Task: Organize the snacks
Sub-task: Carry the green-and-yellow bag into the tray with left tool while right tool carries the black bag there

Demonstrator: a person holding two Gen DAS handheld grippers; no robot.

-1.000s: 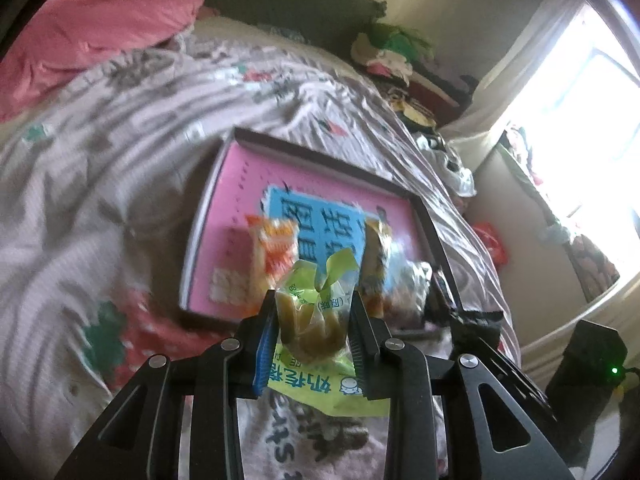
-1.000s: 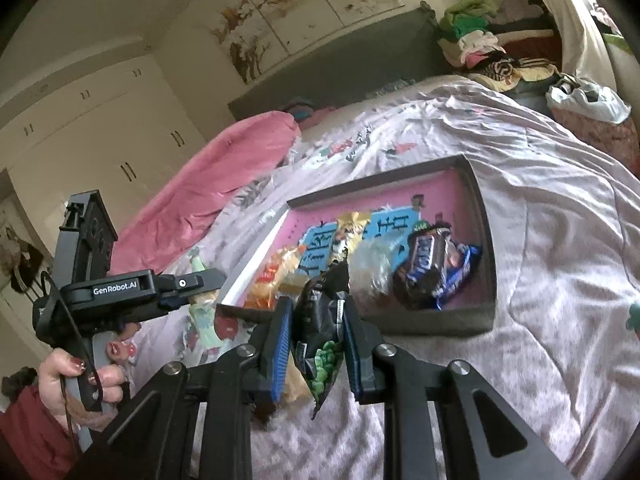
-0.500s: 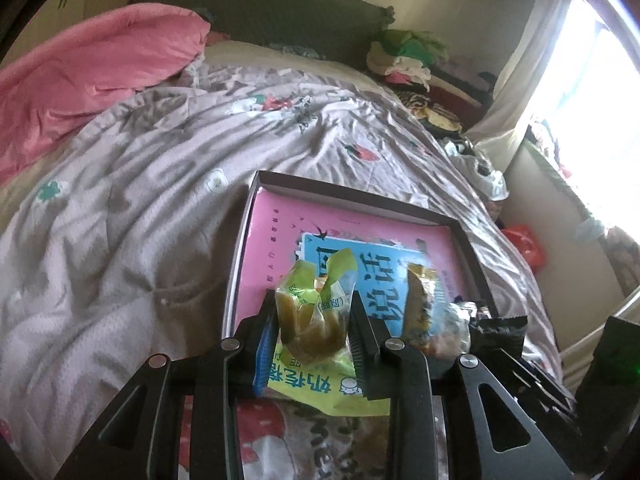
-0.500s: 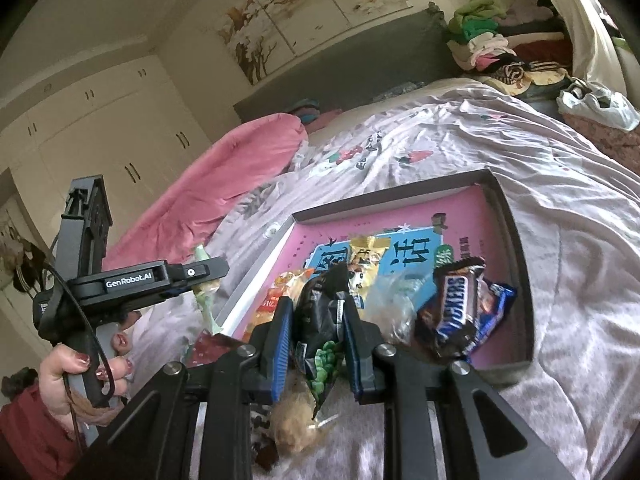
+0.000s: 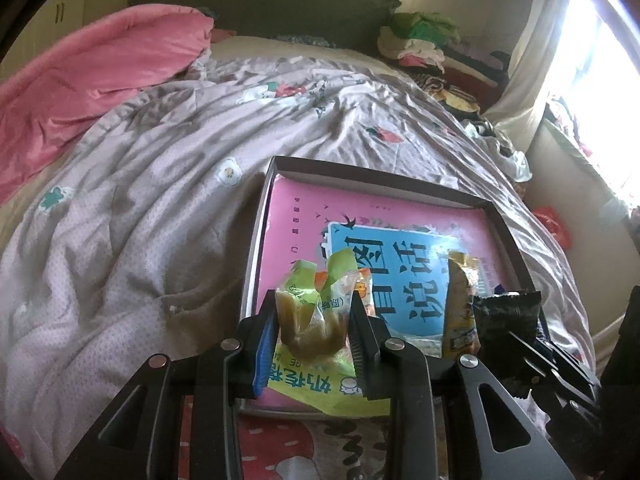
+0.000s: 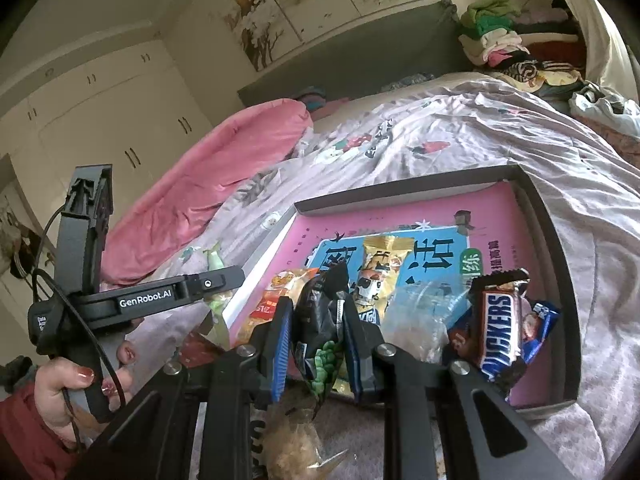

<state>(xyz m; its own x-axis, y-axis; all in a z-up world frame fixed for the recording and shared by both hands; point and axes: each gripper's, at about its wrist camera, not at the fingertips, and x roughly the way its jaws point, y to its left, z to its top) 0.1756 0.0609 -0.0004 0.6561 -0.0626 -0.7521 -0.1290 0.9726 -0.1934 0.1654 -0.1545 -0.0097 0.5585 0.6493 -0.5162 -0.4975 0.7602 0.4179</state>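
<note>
While hovering over shallow dark-rimmed pink-floored tray (image 5: 502, 220), we are clamping: left gripper (image 5: 313, 330) nipping crumpled green-yellow snack packet (image 5: 312, 320); right gripper (image 6: 318, 326) pinched tight on black crinkled wrapper (image 6: 320, 312).

Daylight only on my feeds. Left wrist view: window (image 5: 596, 92) at right edge totally blown out, white glare washing curtain beside it. Bedspread (image 5: 160, 208) evenly lit, soft shadows in folds. Both views sharp, no motion blur. Heavy fisheye bend, black vignette in corners. Right wrist view dimmer, flatter, wardrobe (image 6: 100, 120) muted; gripper frames near-black up close.
</note>
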